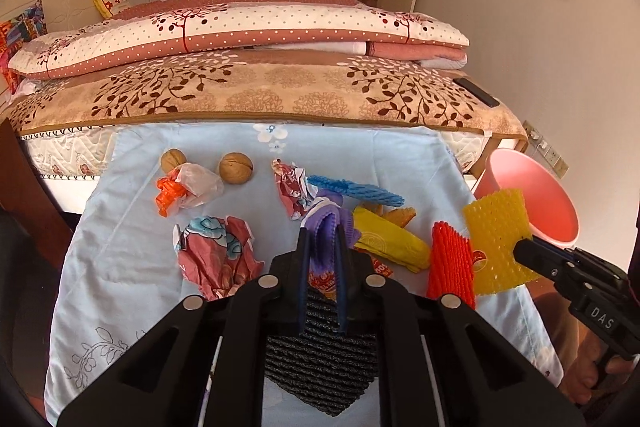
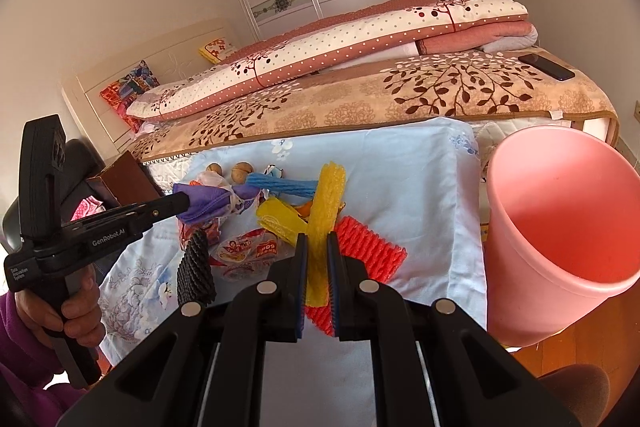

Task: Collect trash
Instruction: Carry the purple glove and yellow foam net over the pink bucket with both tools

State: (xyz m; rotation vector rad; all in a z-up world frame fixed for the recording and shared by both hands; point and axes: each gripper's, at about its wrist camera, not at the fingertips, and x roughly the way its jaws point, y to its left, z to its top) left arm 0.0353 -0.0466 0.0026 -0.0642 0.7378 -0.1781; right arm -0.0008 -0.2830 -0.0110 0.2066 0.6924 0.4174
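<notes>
Trash lies on a light blue cloth (image 1: pixel 132 267) by the bed. My left gripper (image 1: pixel 323 239) is shut on a purple wrapper (image 1: pixel 326 223), also in the right wrist view (image 2: pixel 208 203), held above the pile. My right gripper (image 2: pixel 317 247) is shut on a yellow foam net (image 2: pixel 326 211), seen lifted in the left wrist view (image 1: pixel 498 239). On the cloth lie a red foam net (image 1: pixel 450 263), a blue foam net (image 1: pixel 356 189), a black foam net (image 1: pixel 320 359), a yellow wrapper (image 1: pixel 390 239) and crumpled printed wrappers (image 1: pixel 216 255). A pink bin (image 2: pixel 560 227) stands to the right.
Two walnuts (image 1: pixel 236 167) and an orange-and-clear plastic scrap (image 1: pixel 188 189) lie at the cloth's far side. The bed with folded quilts (image 1: pixel 240 31) runs behind, with a black phone (image 1: pixel 478 91) on its corner. A dark wooden cabinet (image 2: pixel 124 179) stands at the left.
</notes>
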